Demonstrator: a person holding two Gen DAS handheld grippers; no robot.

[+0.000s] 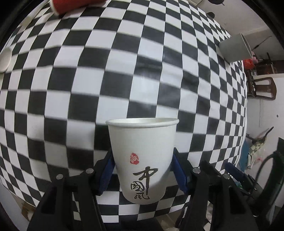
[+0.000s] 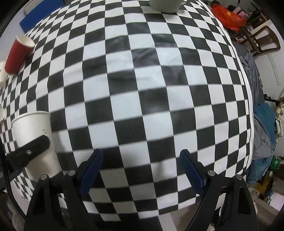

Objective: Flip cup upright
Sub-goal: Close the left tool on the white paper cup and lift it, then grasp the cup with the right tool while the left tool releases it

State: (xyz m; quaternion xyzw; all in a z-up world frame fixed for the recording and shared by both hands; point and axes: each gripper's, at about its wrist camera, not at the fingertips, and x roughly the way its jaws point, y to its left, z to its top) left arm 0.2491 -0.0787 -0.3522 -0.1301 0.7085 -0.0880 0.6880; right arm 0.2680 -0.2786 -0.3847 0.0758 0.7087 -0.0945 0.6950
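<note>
A white paper cup [image 1: 143, 156] with black calligraphy and a red seal stands mouth up between the blue pads of my left gripper [image 1: 142, 170], which is shut on its lower half above the checkered tablecloth [image 1: 106, 80]. The same cup shows in the right wrist view [image 2: 33, 135] at the far left, with a black finger [image 2: 30, 149] of the left gripper across it. My right gripper [image 2: 141, 170] is open and empty over the cloth [image 2: 142, 88].
A red cup [image 2: 17, 53] lies tilted at the far left; it also shows in the left wrist view [image 1: 71, 6]. A grey-white cup [image 1: 234, 49] is at the table's right edge, seen too in the right wrist view [image 2: 166, 6]. Chairs [image 2: 262, 40], an orange bag [image 2: 229, 17] and clutter lie beyond the right edge.
</note>
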